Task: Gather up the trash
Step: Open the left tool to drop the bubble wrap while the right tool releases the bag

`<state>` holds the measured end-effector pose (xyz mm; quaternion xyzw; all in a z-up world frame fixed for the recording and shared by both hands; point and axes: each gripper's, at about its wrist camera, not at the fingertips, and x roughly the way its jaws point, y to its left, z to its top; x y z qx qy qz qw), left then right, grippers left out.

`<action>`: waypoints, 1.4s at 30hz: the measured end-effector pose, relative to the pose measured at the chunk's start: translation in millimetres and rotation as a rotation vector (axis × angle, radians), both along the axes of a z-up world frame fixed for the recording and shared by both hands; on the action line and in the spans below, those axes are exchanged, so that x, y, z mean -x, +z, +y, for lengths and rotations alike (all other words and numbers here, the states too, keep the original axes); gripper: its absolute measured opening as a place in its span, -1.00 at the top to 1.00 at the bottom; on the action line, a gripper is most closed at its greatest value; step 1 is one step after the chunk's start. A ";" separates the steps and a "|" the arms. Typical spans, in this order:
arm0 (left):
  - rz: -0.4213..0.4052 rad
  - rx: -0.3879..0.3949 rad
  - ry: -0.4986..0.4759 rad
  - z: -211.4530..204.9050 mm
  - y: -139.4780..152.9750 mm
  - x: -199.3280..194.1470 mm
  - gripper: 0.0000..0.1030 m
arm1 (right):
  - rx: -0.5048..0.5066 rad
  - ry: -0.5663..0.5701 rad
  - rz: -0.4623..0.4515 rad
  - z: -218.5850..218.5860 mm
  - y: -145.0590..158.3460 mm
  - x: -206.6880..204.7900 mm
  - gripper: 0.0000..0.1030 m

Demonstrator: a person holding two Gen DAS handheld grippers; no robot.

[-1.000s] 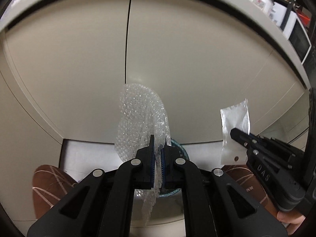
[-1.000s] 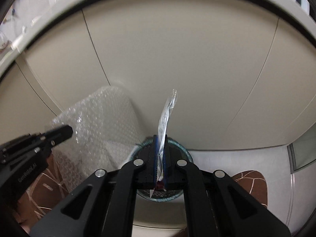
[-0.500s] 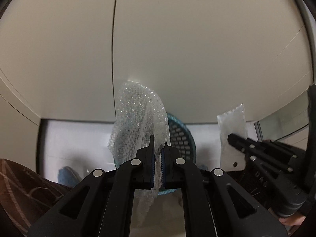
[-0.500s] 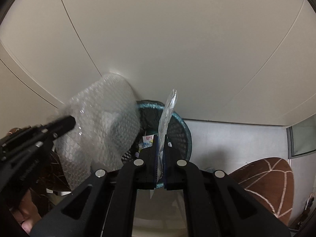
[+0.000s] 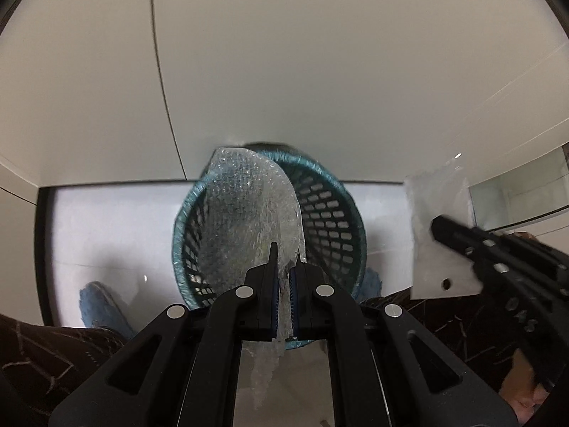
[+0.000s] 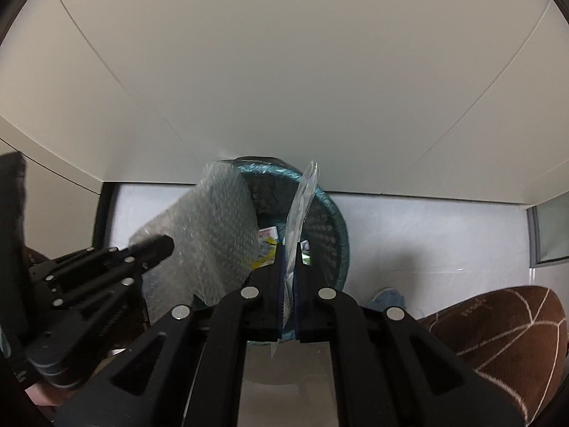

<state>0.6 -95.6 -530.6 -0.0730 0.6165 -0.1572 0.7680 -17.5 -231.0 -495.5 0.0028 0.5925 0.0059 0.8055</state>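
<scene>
Bubble wrap (image 5: 249, 213), light and floppy, hangs pinched at its lower edge in the closed left gripper (image 5: 283, 267) above the basket (image 5: 334, 213); the right gripper (image 6: 290, 267) is clamped on a limp plastic bag (image 6: 302, 199).

1. Soft, even light; the pale glossy cabinet doors (image 5: 320, 71) show faint glare.
2. Fisheye bends straight edges; corners vignette black.
3. The clear plastic bag (image 5: 439, 235) looks motion-blurred.

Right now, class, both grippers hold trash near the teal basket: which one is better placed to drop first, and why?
Left, probably. The left gripper holds the bubble wrap across the teal basket opening. The right gripper pinches its clear plastic bag nearer the rim.
</scene>
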 end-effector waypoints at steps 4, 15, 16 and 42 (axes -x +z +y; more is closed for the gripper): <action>-0.022 -0.028 -0.015 -7.6 -10.1 -2.2 0.87 | -0.012 -0.005 0.011 -2.3 -8.4 1.9 0.95; -0.063 -0.035 0.025 -9.9 1.5 -3.8 0.09 | -0.041 -0.041 0.032 -24.0 -14.5 -7.5 0.95; -0.067 -0.035 0.030 -7.9 2.1 -4.9 0.07 | -0.045 -0.043 0.033 -25.5 -15.6 -7.4 0.95; -0.087 -0.162 0.210 34.2 9.1 -13.4 -0.86 | -0.161 0.030 0.100 -21.7 -31.7 -16.5 0.35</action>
